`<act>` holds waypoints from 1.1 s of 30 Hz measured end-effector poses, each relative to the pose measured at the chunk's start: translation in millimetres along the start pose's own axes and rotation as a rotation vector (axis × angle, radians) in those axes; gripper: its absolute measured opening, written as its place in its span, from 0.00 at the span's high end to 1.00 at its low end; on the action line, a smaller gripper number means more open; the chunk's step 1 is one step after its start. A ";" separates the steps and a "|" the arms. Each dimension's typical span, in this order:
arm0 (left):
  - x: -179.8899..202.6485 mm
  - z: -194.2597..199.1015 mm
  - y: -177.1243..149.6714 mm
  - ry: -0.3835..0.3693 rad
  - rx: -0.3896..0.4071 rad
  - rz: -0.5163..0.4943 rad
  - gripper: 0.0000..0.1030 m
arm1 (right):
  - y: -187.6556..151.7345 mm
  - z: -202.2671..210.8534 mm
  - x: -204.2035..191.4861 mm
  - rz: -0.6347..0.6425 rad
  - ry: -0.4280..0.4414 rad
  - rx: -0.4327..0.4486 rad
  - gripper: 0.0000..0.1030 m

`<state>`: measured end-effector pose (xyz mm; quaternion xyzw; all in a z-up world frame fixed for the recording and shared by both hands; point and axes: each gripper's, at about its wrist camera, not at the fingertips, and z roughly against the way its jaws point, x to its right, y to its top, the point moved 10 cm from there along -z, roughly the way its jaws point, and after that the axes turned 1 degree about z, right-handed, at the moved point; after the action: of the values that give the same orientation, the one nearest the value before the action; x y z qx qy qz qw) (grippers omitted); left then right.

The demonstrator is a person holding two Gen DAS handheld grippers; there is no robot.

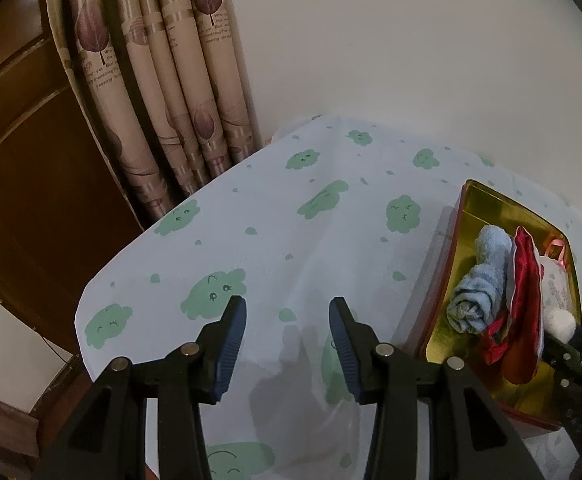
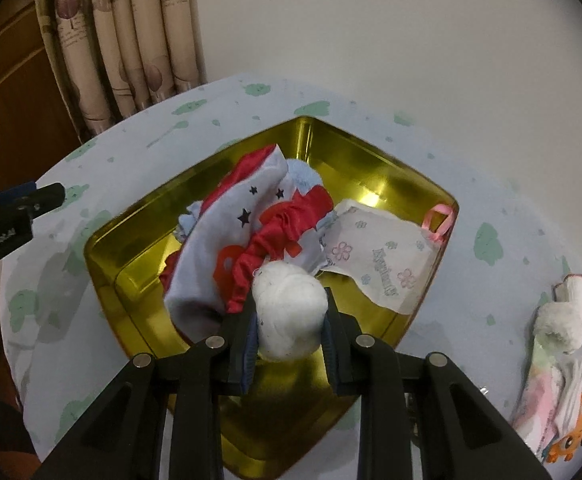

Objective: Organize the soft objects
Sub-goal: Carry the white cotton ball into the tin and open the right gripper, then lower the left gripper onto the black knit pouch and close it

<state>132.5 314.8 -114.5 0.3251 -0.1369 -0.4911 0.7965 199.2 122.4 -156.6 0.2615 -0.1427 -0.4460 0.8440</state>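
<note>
White sock ball point(image 2: 290, 312) pinched in right gripper point(image 2: 290, 320) fingers point(image 2: 249, 340), angled down over gold tin point(image 2: 391, 184)

Tin point(image 2: 391, 168) sits on the counter point(image 1: 291, 240), right of the left tool point(image 1: 287, 316). In the tin: towel roll point(image 1: 479, 280) leftmost, drawstring pouch point(image 2: 267, 232) beside it, printed sachet point(image 2: 379, 256) rightmost. Right tool point(image 2: 289, 320) holds a sock ball point(image 2: 291, 312) over the tin's near edge. More socks point(image 2: 559, 344) lie on the counter right of the tin.
</note>
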 end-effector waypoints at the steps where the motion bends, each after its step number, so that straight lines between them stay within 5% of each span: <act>1: 0.5 0.0 0.0 -0.002 0.000 -0.001 0.57 | -0.4 -2.6 0.8 0.000 0.000 -0.008 0.75; 7: 1.7 1.2 0.2 -0.005 0.007 -0.013 0.57 | -1.7 -3.8 -0.4 -0.014 0.007 -0.015 0.67; 12: 1.7 0.7 0.6 -0.011 0.006 -0.012 0.57 | 0.7 1.7 -1.2 -0.002 -0.011 -0.003 0.49; 26: 2.0 -0.2 0.7 -0.010 0.002 -0.009 0.57 | 0.9 40.7 -2.1 -0.014 0.004 0.057 0.32; 33: 3.0 2.6 -0.1 -0.007 0.009 -0.017 0.57 | -6.8 81.0 33.7 -0.088 -0.021 0.125 0.30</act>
<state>132.5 311.2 -112.9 0.3281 -0.1389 -0.4983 0.7904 175.1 66.0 -93.6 0.3150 -0.1678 -0.4755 0.8041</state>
